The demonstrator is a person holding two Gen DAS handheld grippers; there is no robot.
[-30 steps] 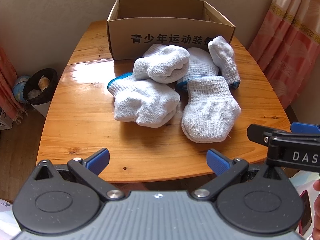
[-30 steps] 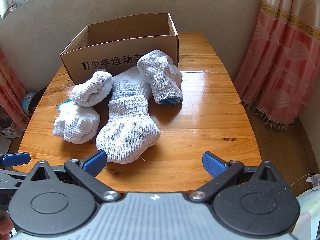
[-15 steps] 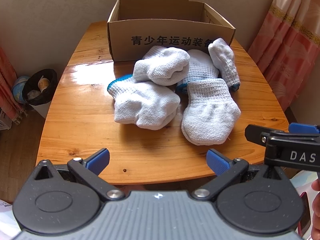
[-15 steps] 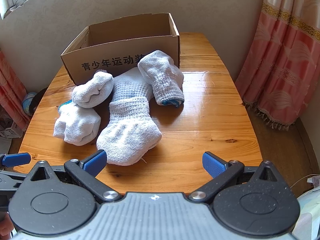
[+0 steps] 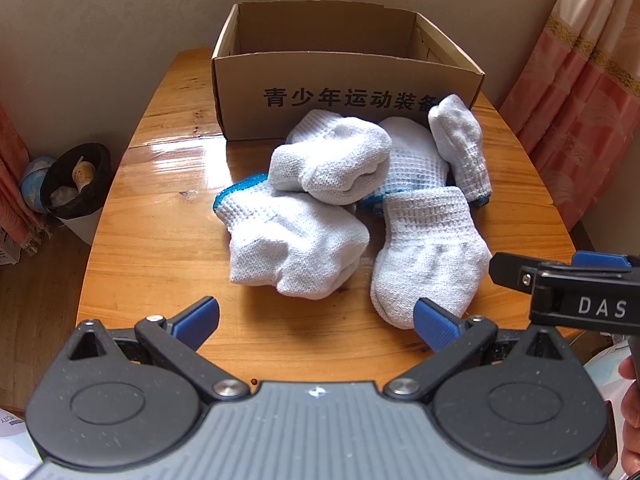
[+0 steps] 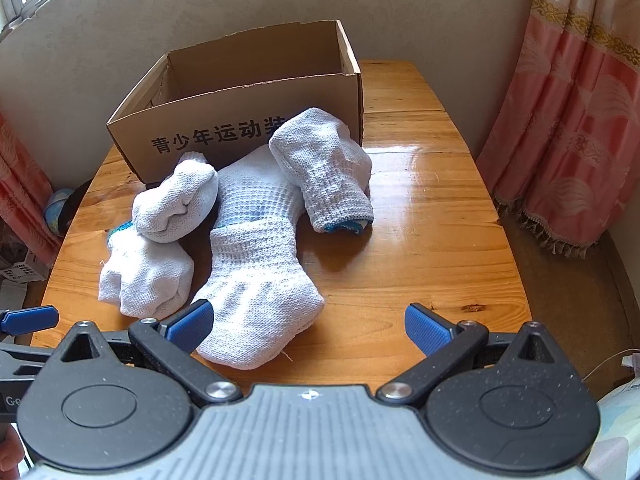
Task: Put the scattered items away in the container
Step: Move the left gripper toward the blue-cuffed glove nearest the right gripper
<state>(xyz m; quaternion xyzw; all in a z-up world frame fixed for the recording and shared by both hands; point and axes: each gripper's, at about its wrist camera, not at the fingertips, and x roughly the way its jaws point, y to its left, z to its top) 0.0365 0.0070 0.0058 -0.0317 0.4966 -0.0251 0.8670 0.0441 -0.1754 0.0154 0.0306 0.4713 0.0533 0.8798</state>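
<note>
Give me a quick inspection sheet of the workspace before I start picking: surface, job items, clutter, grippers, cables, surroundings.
Surface: glossy wooden table, bare on its right side.
Job's things: five bundled white knitted items, some with blue cuffs, piled against the open brown cardboard box. Nearest bundle lies at the front edge; one leans on the box wall. Box floor not visible.
Clutter: nothing seen on the table besides the bundles.
Grippers: left gripper and right gripper both at the table's near edge, jaws wide apart, holding nothing.
Cables: thin white cord off the table, lower right.
Surroundings: pink patterned curtain on the right; black-lined waste bin on the left floor.
</note>
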